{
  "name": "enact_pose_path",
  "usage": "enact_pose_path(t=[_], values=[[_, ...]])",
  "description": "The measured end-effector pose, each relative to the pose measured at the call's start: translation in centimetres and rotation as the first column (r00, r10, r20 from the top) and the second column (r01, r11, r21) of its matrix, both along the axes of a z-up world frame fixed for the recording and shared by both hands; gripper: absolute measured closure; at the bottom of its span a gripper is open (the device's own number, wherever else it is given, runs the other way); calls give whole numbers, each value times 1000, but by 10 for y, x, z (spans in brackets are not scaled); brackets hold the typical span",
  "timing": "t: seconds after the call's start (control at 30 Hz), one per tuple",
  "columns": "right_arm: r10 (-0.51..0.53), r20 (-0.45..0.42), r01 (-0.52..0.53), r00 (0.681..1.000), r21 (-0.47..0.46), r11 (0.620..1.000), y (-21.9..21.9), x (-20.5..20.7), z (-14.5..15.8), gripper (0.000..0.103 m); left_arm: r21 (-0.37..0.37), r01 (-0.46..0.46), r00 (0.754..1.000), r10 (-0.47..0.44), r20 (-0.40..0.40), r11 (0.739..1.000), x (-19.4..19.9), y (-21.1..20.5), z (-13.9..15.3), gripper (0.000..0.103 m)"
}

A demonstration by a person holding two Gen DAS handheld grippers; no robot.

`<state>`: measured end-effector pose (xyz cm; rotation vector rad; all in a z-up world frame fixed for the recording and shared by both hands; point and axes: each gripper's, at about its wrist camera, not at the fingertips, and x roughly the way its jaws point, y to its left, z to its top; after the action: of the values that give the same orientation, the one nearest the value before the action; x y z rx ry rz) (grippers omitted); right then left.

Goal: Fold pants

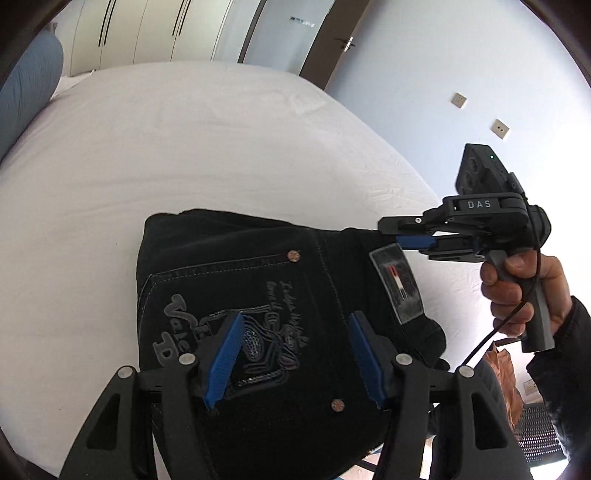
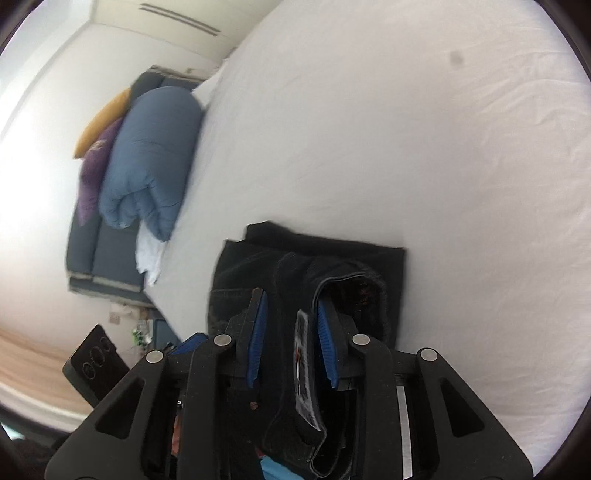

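Black jeans (image 1: 258,295) lie folded in a compact bundle on the white bed (image 1: 184,147), back pocket with embroidery and a waistband label (image 1: 397,288) facing up. My left gripper (image 1: 291,356) is open just above the pocket, its blue pads (image 1: 225,358) apart and empty. My right gripper (image 1: 400,232) reaches in from the right and is closed on the waistband edge. In the right wrist view the waistband (image 2: 291,350) with its label stands between the blue pads of my right gripper (image 2: 291,343), and the jeans (image 2: 314,266) lie beyond.
A rolled blue duvet (image 2: 147,158) with purple and yellow cushions lies on a dark sofa (image 2: 107,254) beside the bed. White wardrobes (image 1: 155,29) and a door stand behind the bed. The bed's edge is near me. A brown bag (image 1: 502,373) sits on the floor at right.
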<state>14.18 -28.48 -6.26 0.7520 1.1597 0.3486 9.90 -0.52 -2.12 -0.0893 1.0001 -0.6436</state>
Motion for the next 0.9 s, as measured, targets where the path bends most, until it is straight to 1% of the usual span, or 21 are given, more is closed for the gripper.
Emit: enact_pose_path(t=[0.03,0.07,0.1,0.13,0.2,0.23,0.27,0.3,0.33,0.37,0.4,0.43,0.47,0.5,0.67,0.73,0.83,0.9], values=[[-40,-43,37,998,-54,998,-9,1,-1,76,-8,-5,1000,4,-27,1000,3,1,-1,49],[-69,-50,65,996,-75,995,-17,1,1,76,-13,-8,999,7,-53,1000,4,2,-8,50],[-81,-32,79,996,-54,995,-24,-2,4,76,-13,-6,998,5,-65,1000,10,3,-17,50],[-65,4,65,998,4,998,-26,-6,8,76,-8,-4,998,4,-68,1000,11,1,-20,50],[9,77,-19,997,121,992,-15,-10,16,76,-10,0,997,0,-72,1000,9,0,-27,50],[53,90,-65,995,139,988,-5,-9,15,76,-10,0,997,0,-74,1000,8,0,-29,50],[78,87,-90,993,142,986,5,-6,12,76,-8,-1,997,1,-75,1000,8,-3,-34,50],[98,68,-107,993,157,982,13,-2,3,76,-5,-1,997,0,-77,1000,10,-4,-37,50],[114,38,-119,993,191,974,18,3,-11,76,-1,0,997,0,-81,1000,10,-3,-38,50],[127,-16,-120,992,227,967,22,7,-32,76,2,1,996,-1,-85,1000,12,-7,-41,50],[126,-68,-109,990,216,970,25,6,-49,79,2,2,996,-2,-90,1000,15,-9,-43,50],[125,-89,-103,988,216,971,28,2,-60,81,-3,0,995,-1,-95,1000,15,-6,-46,50],[128,-68,-108,989,244,964,29,-6,-65,82,-9,-2,995,1,-96,1000,16,-6,-43,50],[137,-50,-120,989,252,960,30,-16,-64,82,-15,-4,996,3,-94,1000,15,-6,-44,50],[166,-65,-144,984,259,955,31,-81,-68,82,-9,3,997,-4,-81,1000,16,-13,-46,50],[147,-63,-122,987,305,944,27,-105,-70,82,-13,5,997,-6,-82,1000,16,-13,-46,50],[131,-58,-107,990,303,947,32,-119,-71,82,-32,-1,996,-2,-92,999,18,-10,-35,50],[130,-69,-105,989,287,952,35,-118,-74,82,-42,10,998,-12,-67,999,25,-11,-24,50]])
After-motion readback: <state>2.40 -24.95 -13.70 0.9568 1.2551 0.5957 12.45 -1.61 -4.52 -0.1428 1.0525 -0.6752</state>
